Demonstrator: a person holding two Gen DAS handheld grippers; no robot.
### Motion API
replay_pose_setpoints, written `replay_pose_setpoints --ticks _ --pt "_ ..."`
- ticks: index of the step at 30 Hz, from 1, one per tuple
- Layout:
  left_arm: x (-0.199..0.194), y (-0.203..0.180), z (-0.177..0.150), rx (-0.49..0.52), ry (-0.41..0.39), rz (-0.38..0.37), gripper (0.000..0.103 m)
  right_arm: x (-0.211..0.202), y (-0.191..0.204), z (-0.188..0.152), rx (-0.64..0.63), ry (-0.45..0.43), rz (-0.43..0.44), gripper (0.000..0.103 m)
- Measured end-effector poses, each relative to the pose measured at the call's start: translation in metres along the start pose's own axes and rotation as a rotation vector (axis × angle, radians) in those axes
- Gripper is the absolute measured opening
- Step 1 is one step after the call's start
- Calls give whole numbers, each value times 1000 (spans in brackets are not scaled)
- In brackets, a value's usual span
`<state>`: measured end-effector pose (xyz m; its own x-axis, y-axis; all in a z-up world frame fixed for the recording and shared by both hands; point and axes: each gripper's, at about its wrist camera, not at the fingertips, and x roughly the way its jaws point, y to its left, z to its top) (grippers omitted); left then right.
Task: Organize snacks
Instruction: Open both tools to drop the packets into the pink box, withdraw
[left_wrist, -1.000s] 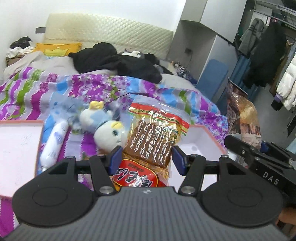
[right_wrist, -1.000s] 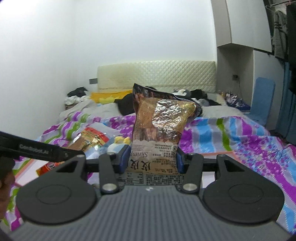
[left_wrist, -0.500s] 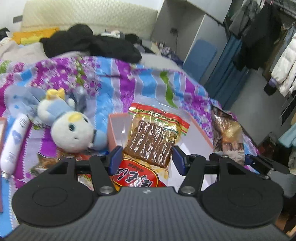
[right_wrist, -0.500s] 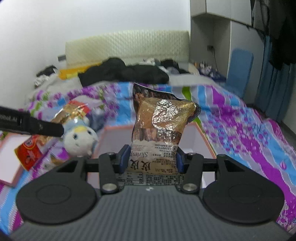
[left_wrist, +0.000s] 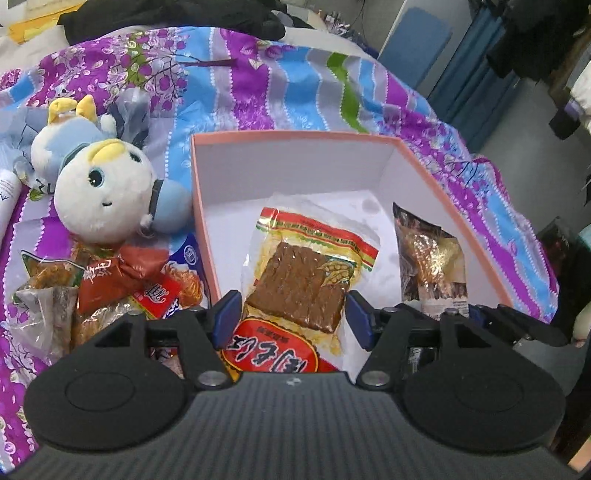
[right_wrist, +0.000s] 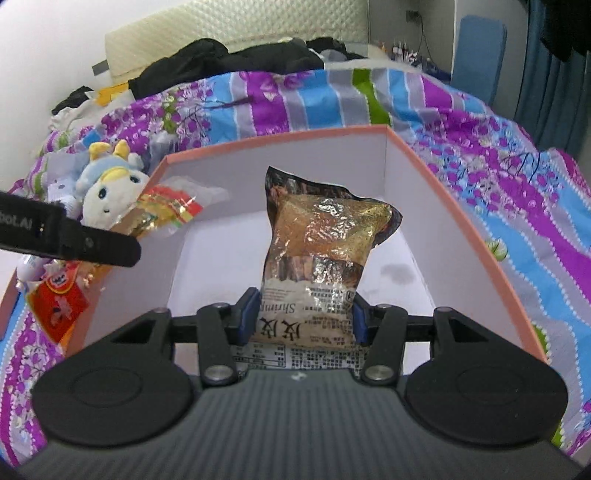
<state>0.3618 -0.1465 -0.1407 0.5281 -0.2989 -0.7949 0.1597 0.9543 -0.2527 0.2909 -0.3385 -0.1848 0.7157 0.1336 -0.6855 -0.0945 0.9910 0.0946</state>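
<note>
Both grippers are hanging over the open pink box (left_wrist: 436, 181) on the bedspread (left_wrist: 280, 81), each carrying a snack.

- Left gripper (left_wrist: 291, 319): fingers clamping the red-and-yellow packet (left_wrist: 306, 284) near its lower end, packet hanging over the box's left part.
- Right gripper (right_wrist: 301, 317): fingers gripping the foil bag (right_wrist: 325, 243) by its white bottom edge, bag standing up over the box floor.
- Loose snacks (left_wrist: 110, 284) are lying outside the box, left of it, beside the plush toy (left_wrist: 107, 184).

Doing it well, as I judge it: lower each packet until it is nearly resting on the floor, then let go, laying them flat and side by side, not stacked. Keep the two grippers apart; they are crowding each other at the box's near edge.

Hard to make out:
- Near wall of the box is hidden behind the gripper bodies.
- Cannot tell whether either packet is touching the floor yet.
- Pile's lower packets are overlapping, count unclear.
</note>
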Motion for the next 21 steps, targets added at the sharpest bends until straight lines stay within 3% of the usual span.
replay_pose_setpoints --ticks 2,5,6,13,21 --pt "1 3 -1 -8 0 -9 80 2 -2 0 2 6 4 57" --pt "-6 10 -3 -34 -11 -28 81 -2 0 1 4 1 13 76" --pt "-10 11 -3 -36 -15 -34 81 -4 1 1 6 -5 15 77" --pt "-51 10 -6 -22 -78 -39 81 -26 -1 5 65 -48 17 77" --pt "-115 5 -9 18 -179 -61 81 -70 12 23 37 -142 9 77"
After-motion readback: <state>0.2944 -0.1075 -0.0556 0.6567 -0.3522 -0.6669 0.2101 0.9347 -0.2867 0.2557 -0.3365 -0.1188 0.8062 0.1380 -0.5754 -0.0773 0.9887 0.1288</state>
